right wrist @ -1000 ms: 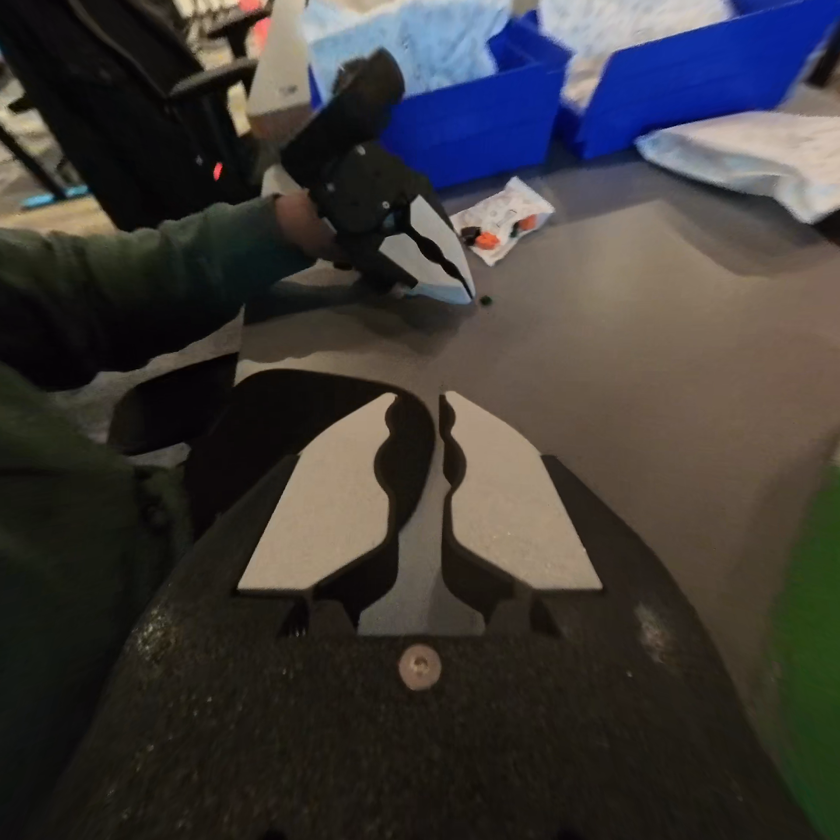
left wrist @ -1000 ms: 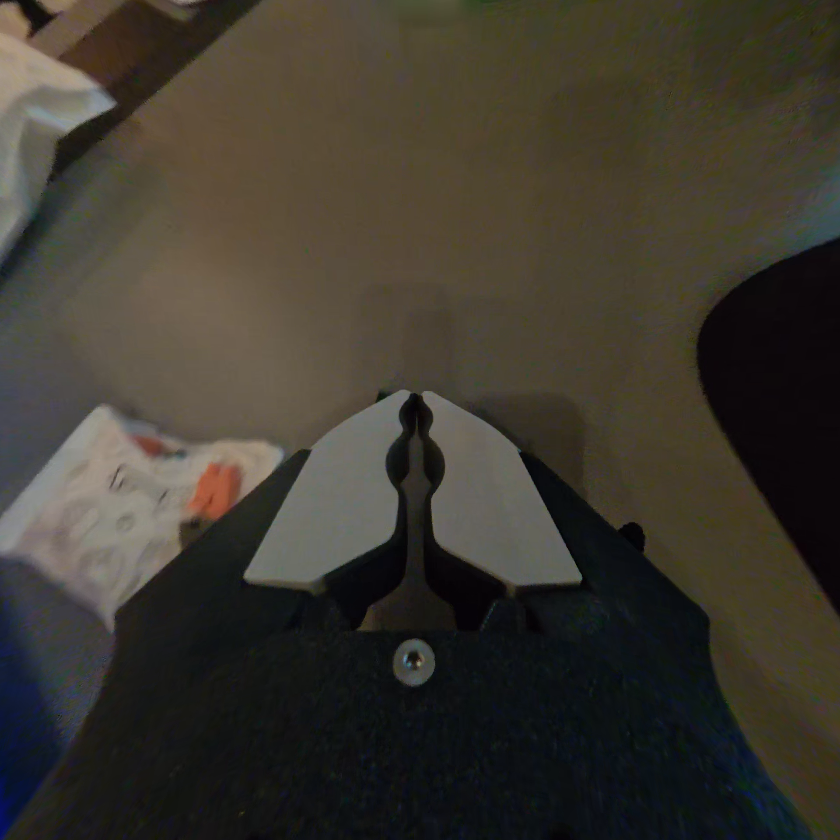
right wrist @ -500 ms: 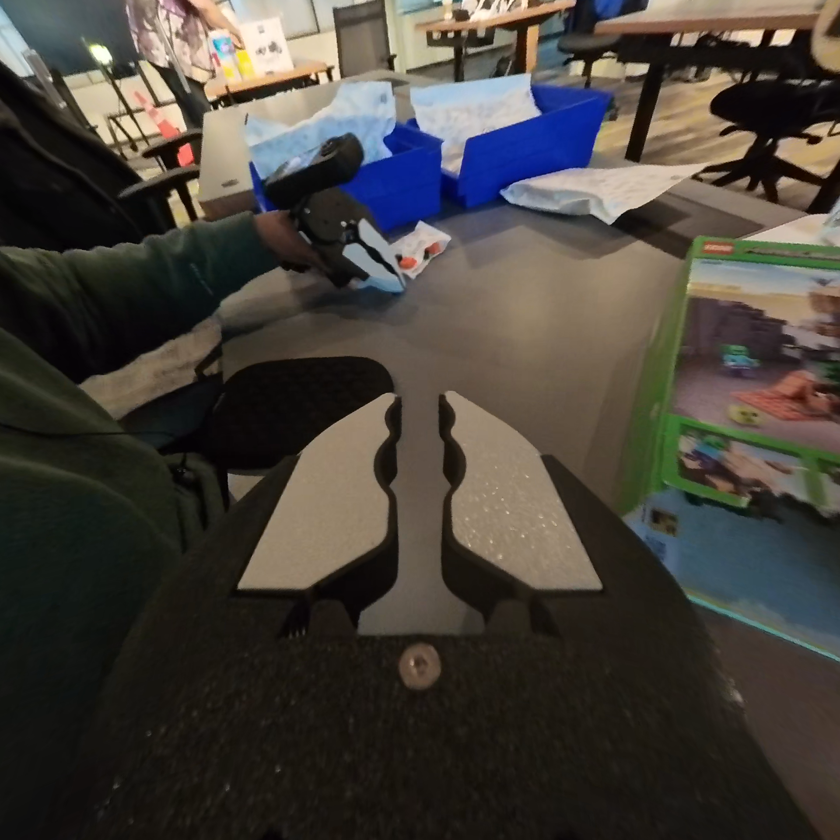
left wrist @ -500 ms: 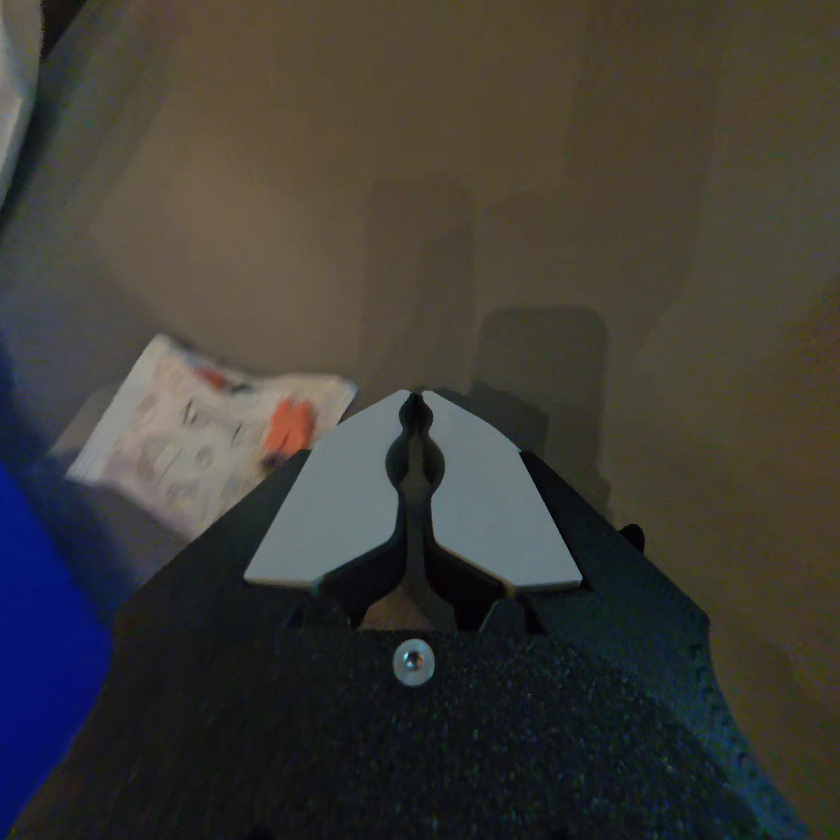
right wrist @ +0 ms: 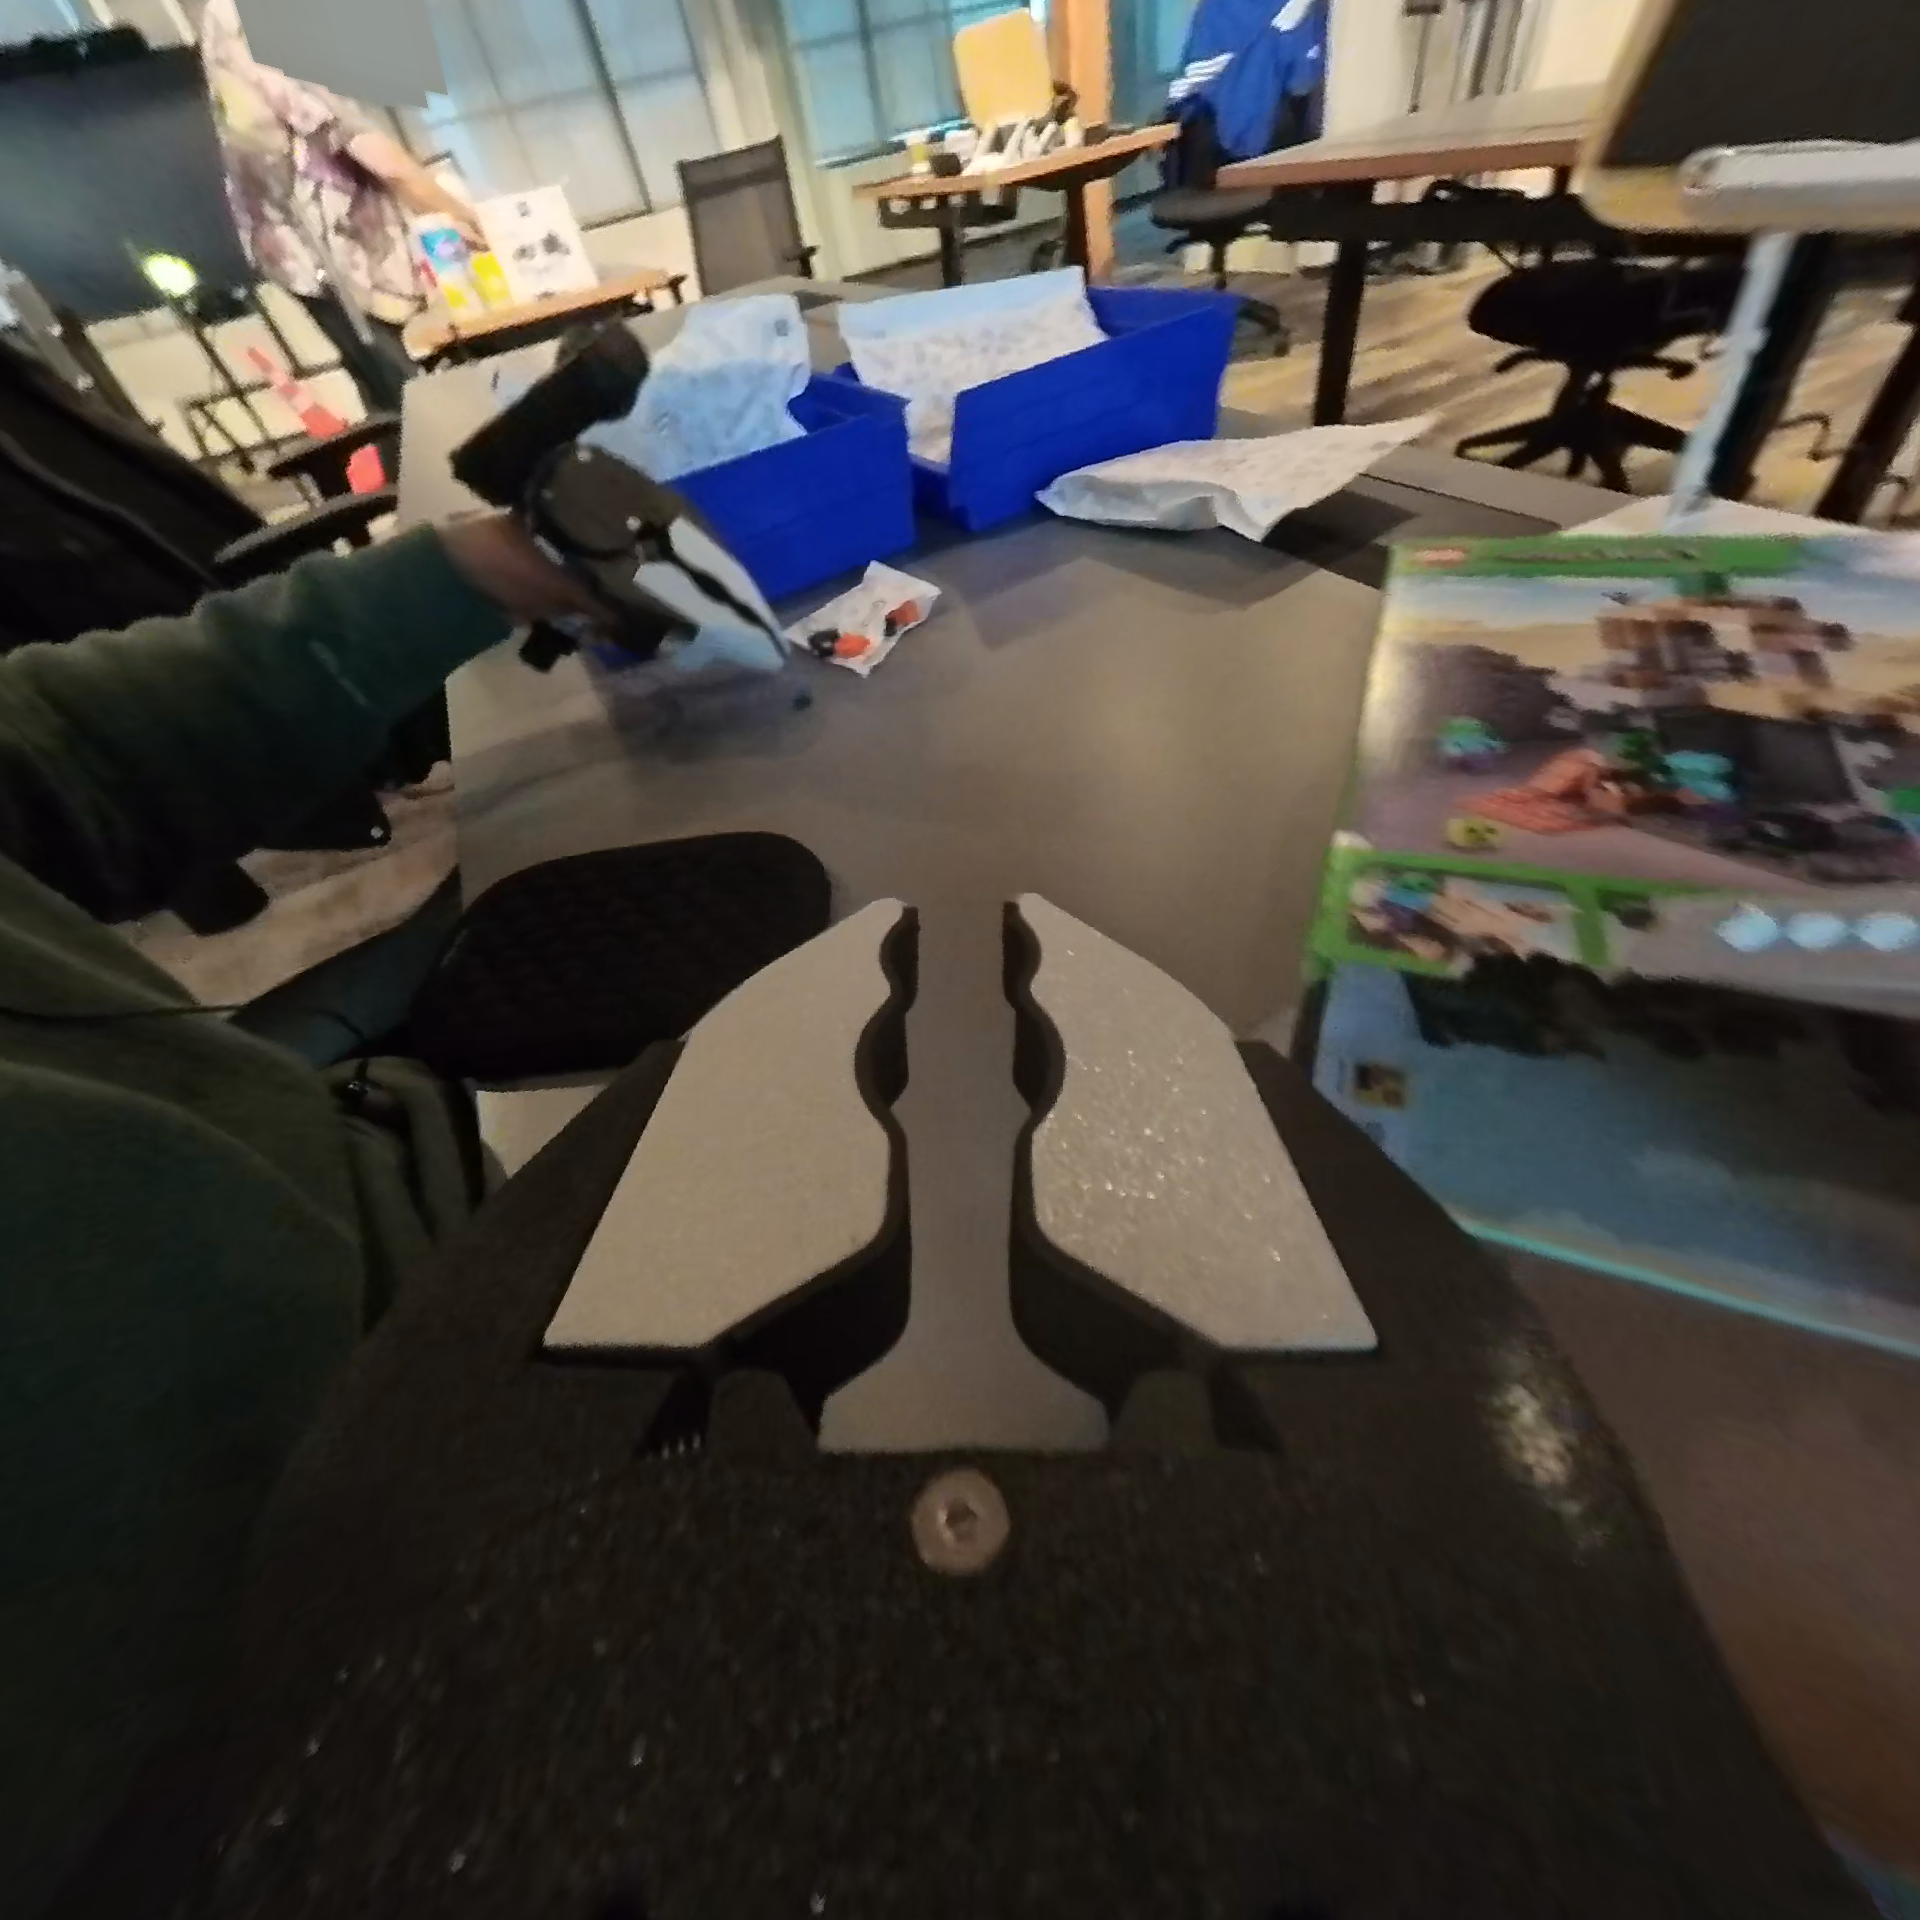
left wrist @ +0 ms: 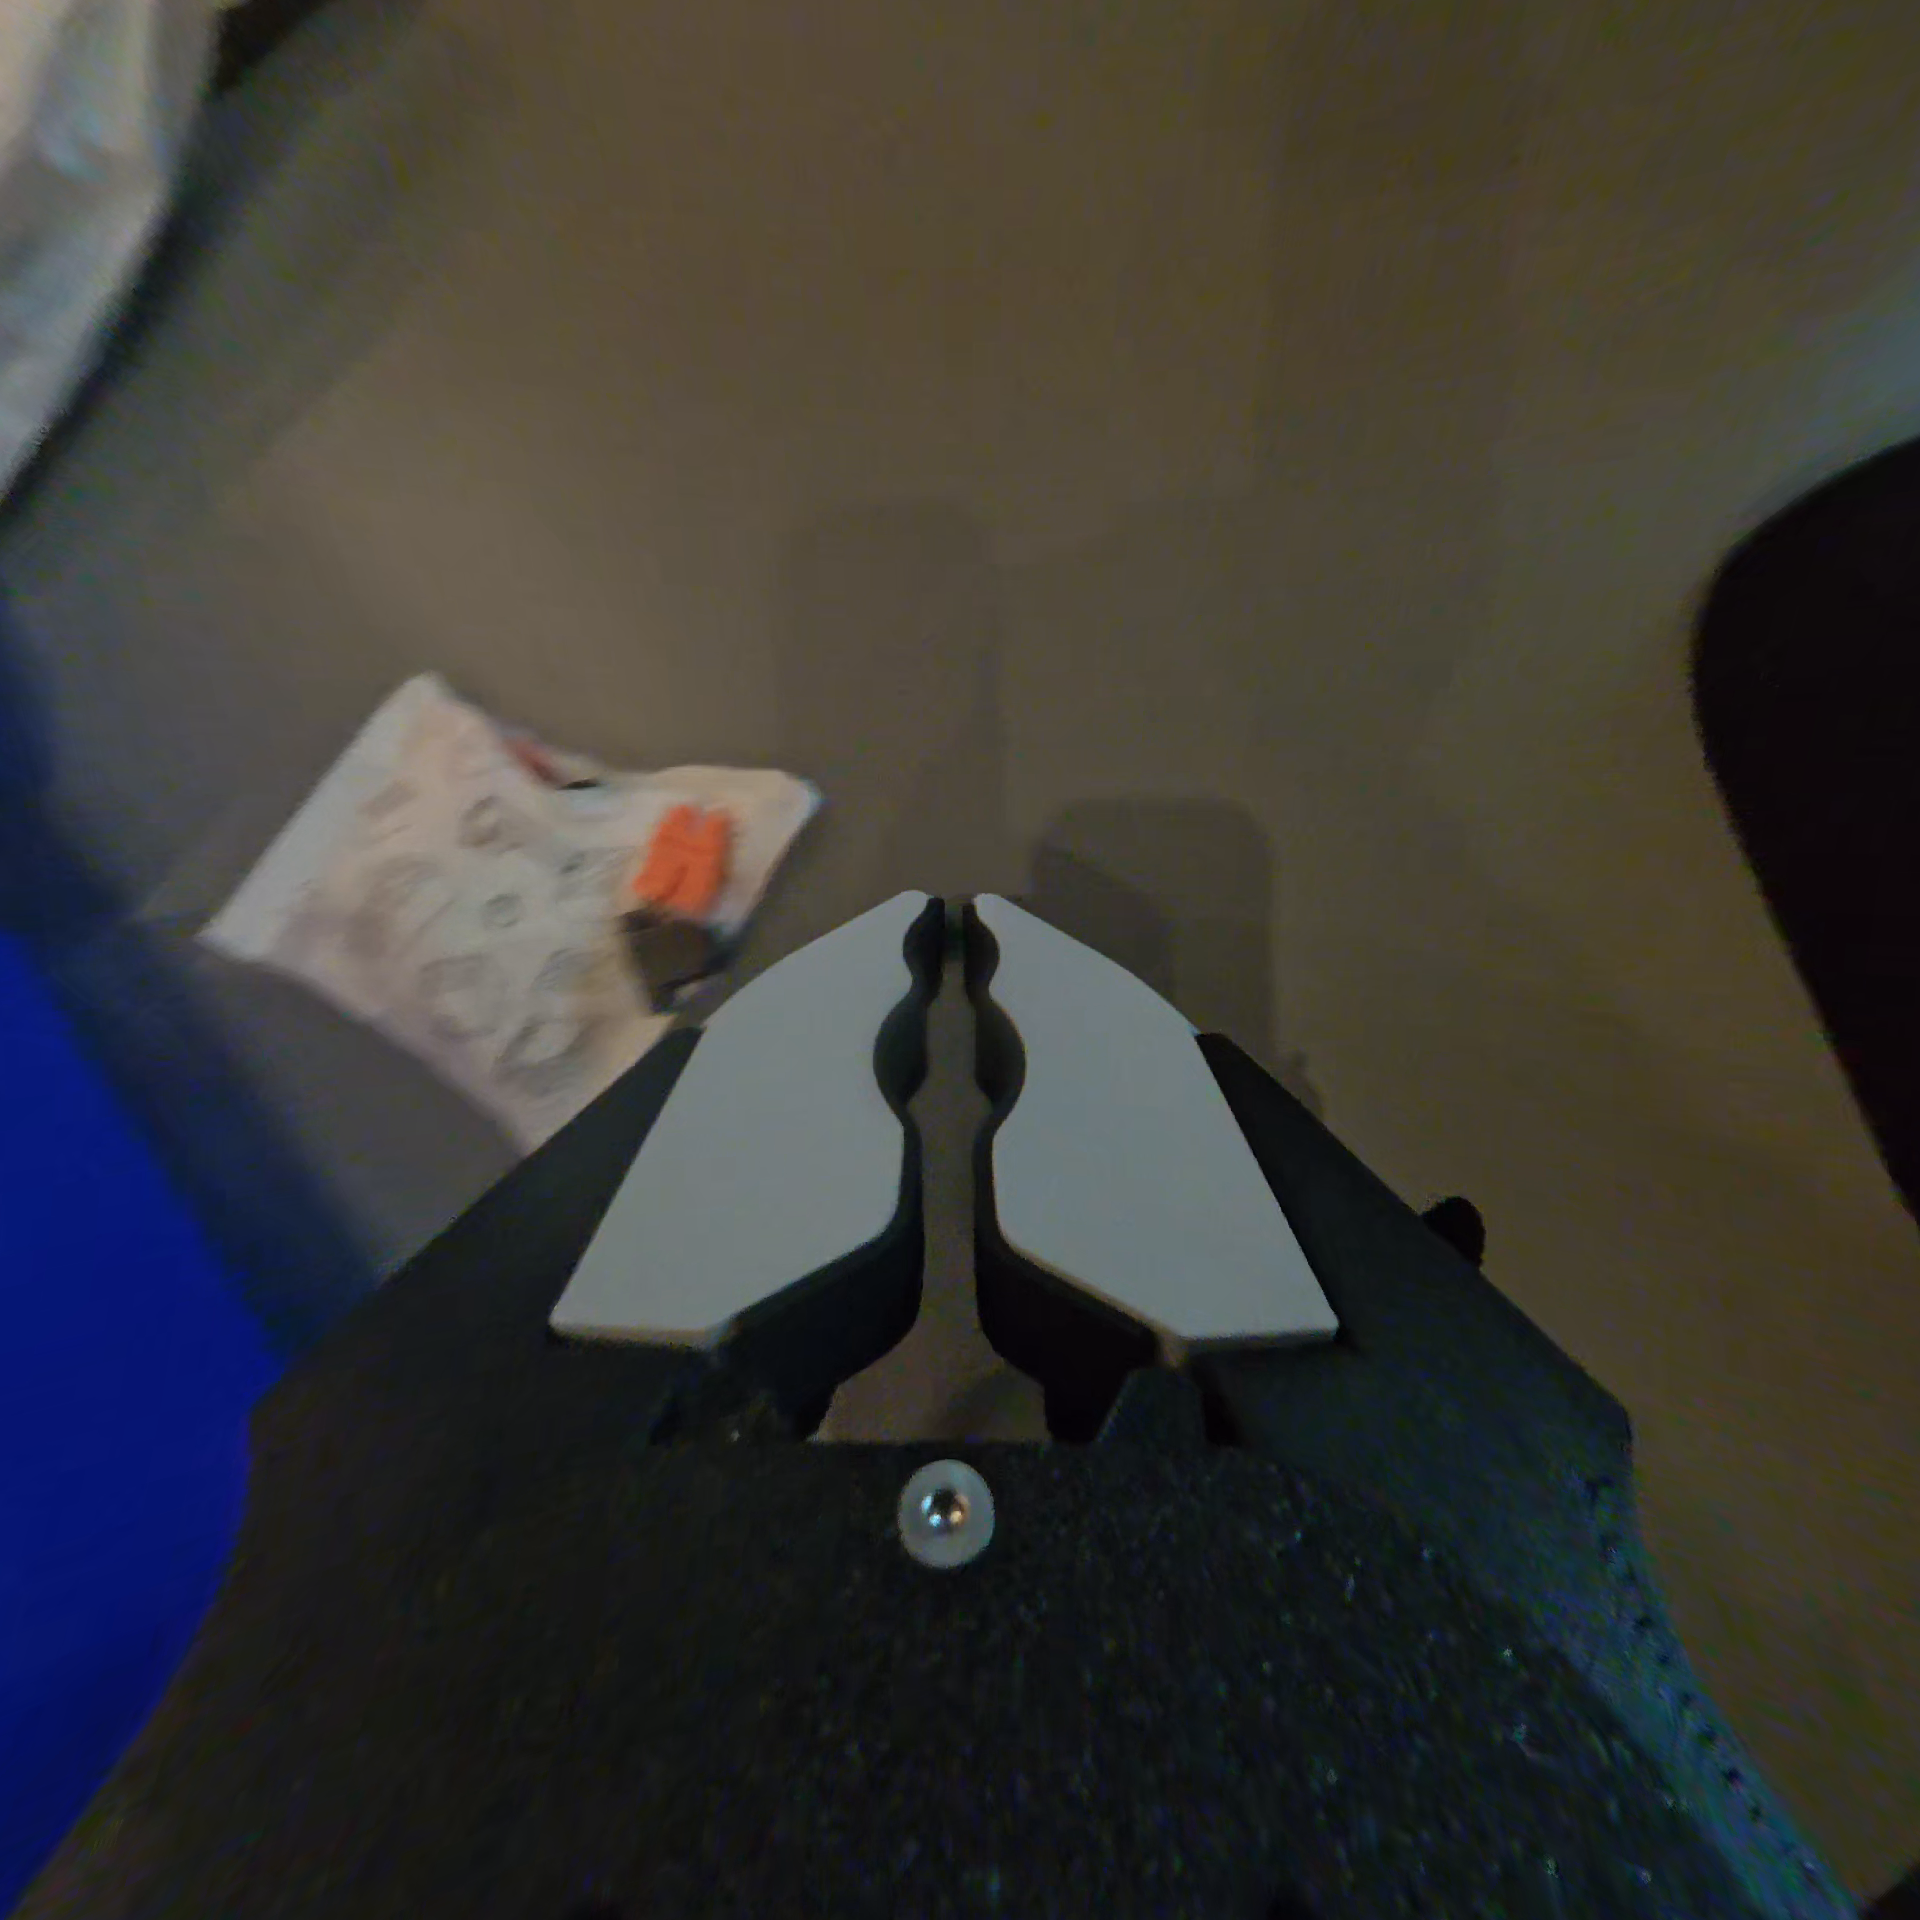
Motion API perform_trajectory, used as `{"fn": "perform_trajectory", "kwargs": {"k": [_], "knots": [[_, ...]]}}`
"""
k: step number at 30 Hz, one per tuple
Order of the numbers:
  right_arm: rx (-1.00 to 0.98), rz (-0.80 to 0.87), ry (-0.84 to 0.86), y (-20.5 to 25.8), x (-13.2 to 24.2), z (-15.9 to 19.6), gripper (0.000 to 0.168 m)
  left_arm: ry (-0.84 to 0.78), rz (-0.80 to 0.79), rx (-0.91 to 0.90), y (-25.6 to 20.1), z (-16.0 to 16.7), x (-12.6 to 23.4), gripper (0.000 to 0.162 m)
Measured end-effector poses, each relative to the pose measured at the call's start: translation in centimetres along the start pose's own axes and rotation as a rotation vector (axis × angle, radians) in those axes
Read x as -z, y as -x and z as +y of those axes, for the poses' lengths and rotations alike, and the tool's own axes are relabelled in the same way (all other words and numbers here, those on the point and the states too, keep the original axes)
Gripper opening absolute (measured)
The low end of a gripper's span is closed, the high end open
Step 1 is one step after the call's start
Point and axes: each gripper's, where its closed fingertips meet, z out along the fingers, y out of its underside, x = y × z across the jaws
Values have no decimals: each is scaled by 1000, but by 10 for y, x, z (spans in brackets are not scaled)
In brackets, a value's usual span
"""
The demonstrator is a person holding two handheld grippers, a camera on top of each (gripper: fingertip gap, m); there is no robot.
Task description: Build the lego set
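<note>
A white bag of Lego parts with orange pieces lies on the grey table, just left of my left gripper. That gripper's jaws stand a narrow gap apart and hold nothing. In the right wrist view the bag lies by the left gripper, which a hand in a green sleeve holds low over the table. A tiny dark piece lies near its tips. My right gripper is open and empty at the table's near edge. The green Lego box stands at the right.
Two blue bins with white bags stand at the back, and a loose white bag lies to their right. A blue bin is close on the left gripper's left. A black chair seat sits at the near edge. A person stands far behind. Spacing between my two grippers at the tips: around 40 cm.
My right gripper has tilted up and swung right, bringing the Lego box into view. My left gripper has shifted near the parts bag and its jaws, shut before, have parted slightly.
</note>
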Motion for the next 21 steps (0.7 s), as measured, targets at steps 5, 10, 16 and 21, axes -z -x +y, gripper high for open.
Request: {"fn": "perform_trajectory", "kwargs": {"k": [5,10,16,21], "knots": [[-14,54,-10,-10,18,5,15,56,-32,16,-3,10,-18,7],[-44,85,-34,-16,34,9,15,83,-60,54,9,16,-21,7],[-71,98,-59,-21,43,10,15,137,-119,28,27,24,-18,4],[-57,114,-60,-25,46,10,15,87,-163,25,33,4,-7,9]]}}
